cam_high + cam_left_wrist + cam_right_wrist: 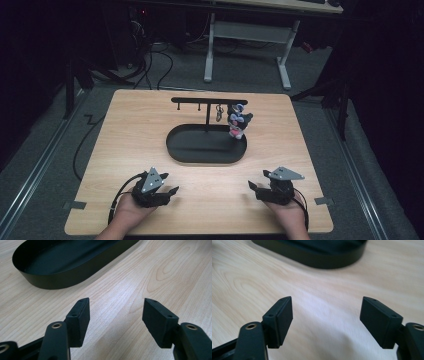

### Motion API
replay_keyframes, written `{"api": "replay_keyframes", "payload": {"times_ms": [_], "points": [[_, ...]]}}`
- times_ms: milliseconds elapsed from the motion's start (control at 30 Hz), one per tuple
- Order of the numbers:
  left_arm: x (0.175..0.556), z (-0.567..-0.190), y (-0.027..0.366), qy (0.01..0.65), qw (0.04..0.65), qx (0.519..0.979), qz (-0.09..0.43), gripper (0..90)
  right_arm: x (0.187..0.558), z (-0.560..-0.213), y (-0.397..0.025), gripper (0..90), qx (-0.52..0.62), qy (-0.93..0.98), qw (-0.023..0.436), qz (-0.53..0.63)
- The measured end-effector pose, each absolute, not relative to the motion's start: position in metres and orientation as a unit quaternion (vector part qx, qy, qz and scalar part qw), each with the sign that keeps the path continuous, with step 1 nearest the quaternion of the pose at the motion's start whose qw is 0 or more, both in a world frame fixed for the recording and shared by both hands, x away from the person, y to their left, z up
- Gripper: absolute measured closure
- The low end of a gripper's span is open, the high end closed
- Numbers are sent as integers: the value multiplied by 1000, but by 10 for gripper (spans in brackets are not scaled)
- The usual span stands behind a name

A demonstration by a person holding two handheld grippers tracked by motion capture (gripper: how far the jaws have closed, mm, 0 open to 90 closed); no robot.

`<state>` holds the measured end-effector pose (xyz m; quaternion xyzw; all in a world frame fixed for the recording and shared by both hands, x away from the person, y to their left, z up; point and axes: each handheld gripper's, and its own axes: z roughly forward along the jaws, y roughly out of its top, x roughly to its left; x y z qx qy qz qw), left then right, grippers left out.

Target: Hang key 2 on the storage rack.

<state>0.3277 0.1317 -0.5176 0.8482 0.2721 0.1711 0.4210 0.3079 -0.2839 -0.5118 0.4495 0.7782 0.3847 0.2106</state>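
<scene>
Keychain charm point(237, 121) hangs from the right end of the crossbar on a black hanger stand point(208, 101), over the right part of the stand's oval black tray point(206, 152). It is a small figure in white, blue and pink; finer detail cannot be made out. Just to its left a small metal clasp or ring point(219, 113) hangs from the same bar. Two pegs further left appear bare.

Position relative to the grippers: the charm lies ahead of both, across the tray. The right gripper point(256, 187) rests low on the wooden table point(125, 125) near the front edge and is the nearer of the two; from it the charm stands forward and slightly left. The left gripper point(172, 191) sits well apart, with the charm forward and to its right.

Orientation: the charm's long axis is vertical, top at the bar, lower end pointing down toward the tray, apparently not touching it. The crossbar runs left to right across the table.

Gripper state: the left gripper point(116, 312) has its jaws spread wide with nothing between them, bare wood beneath. The right gripper point(327, 312) is likewise spread wide and empty.

Assessment: the right gripper is better placed; a forward reach, raised to bar height, seems required.
</scene>
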Motion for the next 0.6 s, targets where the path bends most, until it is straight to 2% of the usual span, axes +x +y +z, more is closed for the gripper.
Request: {"api": "replay_keyframes", "payload": {"times_ms": [133,600], "points": [[328,-518,130,270,421,849,169,397,295,-523,-293,215,456,776,213,380],[328,-516,131,267,428,847,167,395,294,-527,-294,205,464,768,218,384]]}}
